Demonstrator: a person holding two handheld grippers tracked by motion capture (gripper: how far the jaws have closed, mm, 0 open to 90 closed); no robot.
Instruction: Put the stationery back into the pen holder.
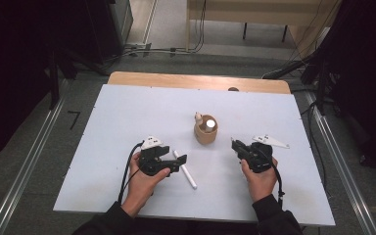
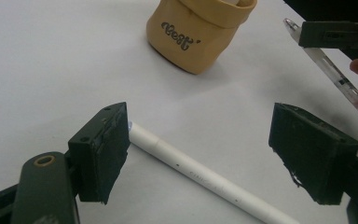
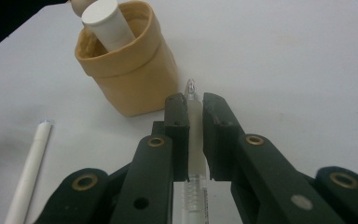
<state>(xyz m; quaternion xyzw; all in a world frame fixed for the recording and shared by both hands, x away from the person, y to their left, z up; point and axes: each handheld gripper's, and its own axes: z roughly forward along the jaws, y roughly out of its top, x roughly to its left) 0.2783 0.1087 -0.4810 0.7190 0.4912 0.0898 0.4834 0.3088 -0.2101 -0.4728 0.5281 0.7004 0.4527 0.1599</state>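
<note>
The tan pouch [image 2: 199, 32] carries a dark script word on its side, something like "best". Small print on the white pen [image 2: 205, 179] is unreadable.

Tan pouch [image 2: 200, 32] with dark lettering, white pen [image 2: 205, 177], white table [image 1: 127, 127]

Beyond the far edge of the white table [image 1: 127, 112], a strip of wooden desktop [image 1: 176, 79], then grey floor [image 1: 24, 147] strewn with cables [image 1: 142, 51], metal rails [image 1: 24, 171] flanking both sides, pale wooden furniture [image 1: 254, 12] behind.
</note>
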